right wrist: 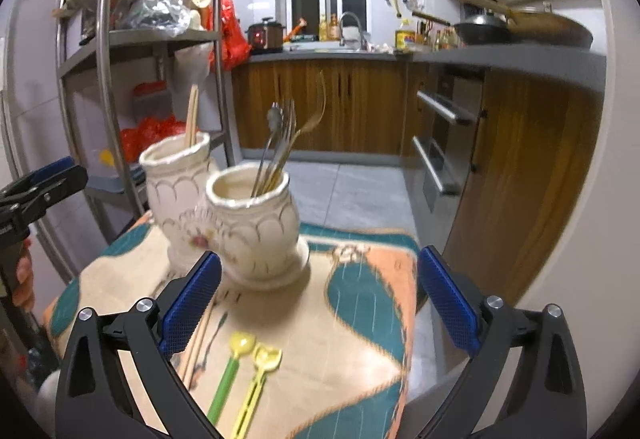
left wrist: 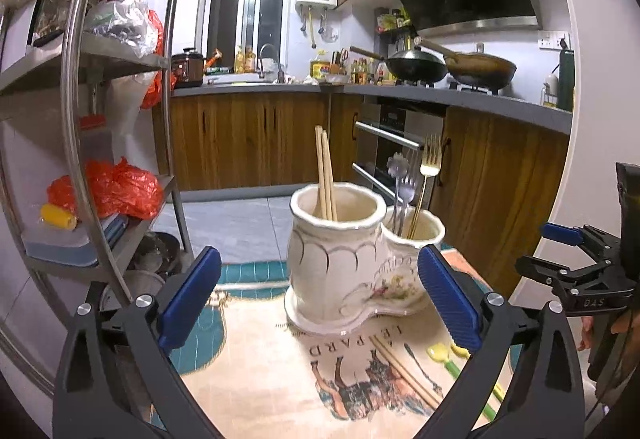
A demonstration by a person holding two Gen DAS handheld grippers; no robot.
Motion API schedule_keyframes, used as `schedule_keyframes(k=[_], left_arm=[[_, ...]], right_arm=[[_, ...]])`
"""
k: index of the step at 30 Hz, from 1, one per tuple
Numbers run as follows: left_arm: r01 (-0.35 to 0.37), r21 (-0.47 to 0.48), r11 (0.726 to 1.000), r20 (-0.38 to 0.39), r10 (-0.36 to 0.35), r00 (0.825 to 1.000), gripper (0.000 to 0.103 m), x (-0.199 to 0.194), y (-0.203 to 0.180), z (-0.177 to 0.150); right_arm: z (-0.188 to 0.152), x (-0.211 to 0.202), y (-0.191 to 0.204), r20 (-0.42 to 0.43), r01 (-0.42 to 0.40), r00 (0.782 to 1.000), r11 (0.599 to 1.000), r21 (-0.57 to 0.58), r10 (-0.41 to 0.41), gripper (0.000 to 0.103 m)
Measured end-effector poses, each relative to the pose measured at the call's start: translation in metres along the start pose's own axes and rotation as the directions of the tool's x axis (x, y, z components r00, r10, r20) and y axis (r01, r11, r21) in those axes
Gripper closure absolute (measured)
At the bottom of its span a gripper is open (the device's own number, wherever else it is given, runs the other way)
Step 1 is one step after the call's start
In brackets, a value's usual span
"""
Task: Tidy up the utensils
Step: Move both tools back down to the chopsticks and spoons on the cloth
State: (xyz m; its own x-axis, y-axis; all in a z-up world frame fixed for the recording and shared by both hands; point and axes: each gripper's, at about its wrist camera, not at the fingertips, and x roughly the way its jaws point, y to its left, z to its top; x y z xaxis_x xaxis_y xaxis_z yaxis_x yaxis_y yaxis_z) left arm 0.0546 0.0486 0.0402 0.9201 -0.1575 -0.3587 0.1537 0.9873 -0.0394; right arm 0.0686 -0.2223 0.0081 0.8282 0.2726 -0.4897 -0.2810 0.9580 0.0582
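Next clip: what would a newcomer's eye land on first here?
The cream ceramic double utensil holder at the centre of the patterned tablecloth, chopsticks in its taller pot, forks in the shorter. Then the loose yellow-green spoons and chopstick pair lying before it, between both open grippers.

At twelve o'clock from our spread left gripper stands the twin-pot holder; loose chopsticks and yellow spoons lie at five o'clock.
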Motion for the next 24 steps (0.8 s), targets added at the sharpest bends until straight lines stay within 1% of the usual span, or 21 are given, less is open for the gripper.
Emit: schedule_keyframes(k=[6,11,16,21,24], left_arm=[[0.003,-0.036,0.999,-0.088,-0.006,0.996,0.006,0.002,0.006,-0.021],[-0.003,-0.031,1.0,-0.172,-0.002,0.985,0.006,0.006,0.004,-0.046],[0.004,-0.023,1.0,-0.254,-0.01,0.967,0.006,0.014,-0.005,-0.069],[0.041,-0.023,0.999,-0.332,-0.046,0.942,0.006,0.026,-0.023,-0.086],[0.043,-0.012,0.999,-0.369,-0.044,0.928,0.006,0.035,-0.035,-0.091]], right_arm=[[-0.025,0.0,0.0,-0.077,0.007,0.997,1.0,-0.026,-0.009,0.005],[-0.043,0.007,0.0,-0.14,-0.003,0.99,0.999,-0.033,-0.002,0.005],[-0.056,0.015,0.005,-0.199,-0.028,0.98,0.999,-0.031,0.022,0.005],[-0.061,0.021,0.016,-0.246,-0.031,0.969,0.997,-0.077,0.011,0.005],[-0.066,0.026,0.018,-0.282,-0.037,0.959,0.995,-0.096,0.008,0.005]])
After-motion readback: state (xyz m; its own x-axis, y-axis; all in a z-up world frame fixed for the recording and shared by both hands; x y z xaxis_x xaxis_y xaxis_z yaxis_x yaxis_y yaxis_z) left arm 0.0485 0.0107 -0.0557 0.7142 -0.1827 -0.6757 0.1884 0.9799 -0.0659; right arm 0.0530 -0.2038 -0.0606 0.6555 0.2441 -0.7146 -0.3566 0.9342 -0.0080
